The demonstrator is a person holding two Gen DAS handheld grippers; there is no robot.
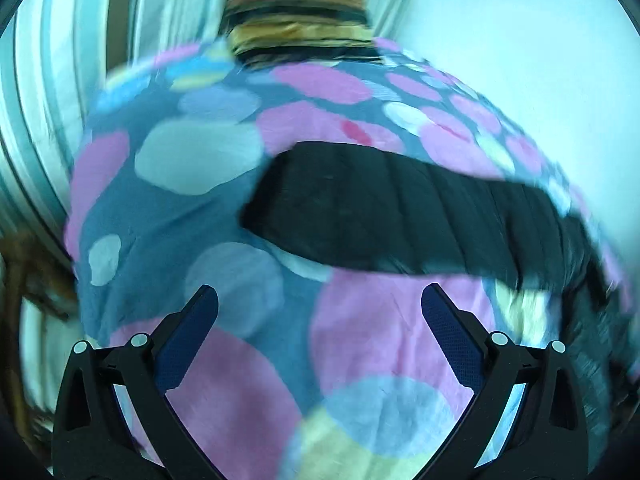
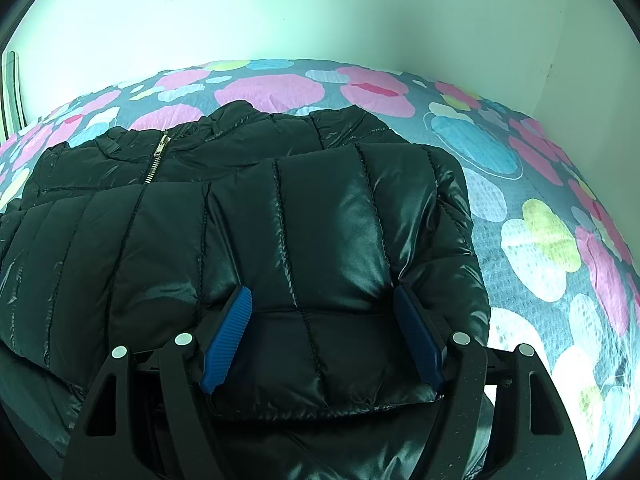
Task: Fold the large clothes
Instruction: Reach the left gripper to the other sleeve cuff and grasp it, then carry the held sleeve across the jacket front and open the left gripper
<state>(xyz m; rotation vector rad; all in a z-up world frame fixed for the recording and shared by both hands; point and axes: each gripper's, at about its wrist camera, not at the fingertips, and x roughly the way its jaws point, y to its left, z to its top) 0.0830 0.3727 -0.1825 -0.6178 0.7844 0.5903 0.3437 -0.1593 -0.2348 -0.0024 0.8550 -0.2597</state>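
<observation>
Jacket: your black quilted puffer jacket (image 2: pixel 248 232) lies on the bed with the flowered pink-and-blue bedspread (image 2: pixel 540 240), one panel already folded over its zipped front.
Handling: it looks light, puffy and springy, with a slick shiny shell; expect folds to rebound, so grip at a stitched seam or hem.
Right gripper (image 2: pixel 324 298): spread wide, straddling the folded panel near its lower edge, not pinching.
Left gripper (image 1: pixel 320 296): spread, empty, over bare bedspread; this view is blurred, so its height is probably low.
Room: open bedspread on the jacket's right; white wall (image 2: pixel 320 12) beyond the far edge.
</observation>
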